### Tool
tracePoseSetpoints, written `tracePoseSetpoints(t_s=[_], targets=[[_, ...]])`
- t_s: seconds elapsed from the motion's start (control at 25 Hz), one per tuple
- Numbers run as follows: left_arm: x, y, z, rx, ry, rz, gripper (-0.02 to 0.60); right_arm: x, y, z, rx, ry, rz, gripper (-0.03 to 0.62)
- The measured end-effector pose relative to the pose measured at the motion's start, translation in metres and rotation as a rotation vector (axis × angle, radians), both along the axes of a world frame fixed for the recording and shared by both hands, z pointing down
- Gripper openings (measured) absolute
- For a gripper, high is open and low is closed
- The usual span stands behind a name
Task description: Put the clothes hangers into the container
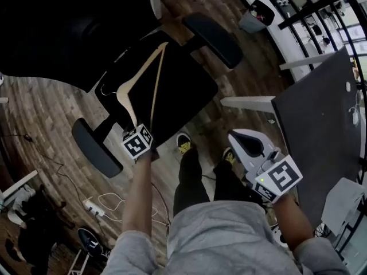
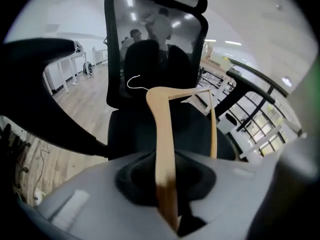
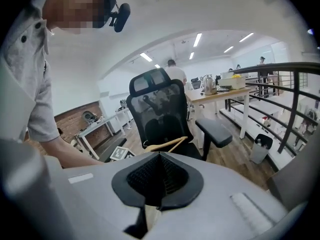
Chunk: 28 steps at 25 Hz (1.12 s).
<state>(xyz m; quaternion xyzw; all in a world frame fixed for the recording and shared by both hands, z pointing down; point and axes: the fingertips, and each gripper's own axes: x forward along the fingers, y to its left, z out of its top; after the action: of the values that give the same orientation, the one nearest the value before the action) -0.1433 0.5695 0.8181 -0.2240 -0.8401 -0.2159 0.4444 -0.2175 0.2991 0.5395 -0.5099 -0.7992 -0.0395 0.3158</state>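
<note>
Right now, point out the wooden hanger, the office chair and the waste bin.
wooden hanger (image 1: 143, 68), head view, its upper arm.
office chair (image 1: 183, 90), head view, bare seat.
waste bin (image 1: 250, 23), head view, grey side wall.

My left gripper (image 1: 134, 132), arm stretched far ahead, points steeply down, jaws clamped on a hanger (image 1: 133, 83). My right gripper (image 1: 243, 144), near and right, sits closed, empty.

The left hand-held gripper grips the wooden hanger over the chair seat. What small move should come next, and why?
Probably carry the wooden hanger away from the chair seat, with the left hand-held gripper kept shut. Its jaws clamp one end, the rest reaches over the seat, so it is not yet put away.
</note>
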Motion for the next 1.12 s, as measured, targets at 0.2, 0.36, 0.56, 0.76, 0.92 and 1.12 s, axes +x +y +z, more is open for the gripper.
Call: tracePoseSetpoints(t_s=[0.2,0.36,0.56,0.76,0.92,1.12], targets=[[-0.009,-0.024,-0.072,-0.037,-0.104,0.024,0.067,-0.005,-0.053,-0.026,-0.036,-0.044,0.069,-0.002],[-0.021,-0.042,-0.134,-0.09,-0.186,0.072,0.066,-0.017,-0.091,-0.057,-0.077,-0.1,0.135,-0.002],[-0.044,-0.082,-0.198,-0.208,-0.268,0.282,0.066,-0.02,-0.141,-0.083,-0.086,-0.157,0.23,-0.002],[-0.099,-0.166,-0.259,-0.289,-0.369,0.611,0.064,-0.018,-0.217,-0.112,-0.083,-0.224,0.386,-0.002],[-0.131,-0.264,-0.306,-0.344,-0.452,0.821,0.064,-0.008,-0.302,-0.133,-0.073,-0.265,0.52,-0.002],[-0.163,-0.444,-0.368,-0.371,-0.601,1.094,0.064,0.028,-0.455,-0.159,-0.058,-0.328,0.778,-0.002]])
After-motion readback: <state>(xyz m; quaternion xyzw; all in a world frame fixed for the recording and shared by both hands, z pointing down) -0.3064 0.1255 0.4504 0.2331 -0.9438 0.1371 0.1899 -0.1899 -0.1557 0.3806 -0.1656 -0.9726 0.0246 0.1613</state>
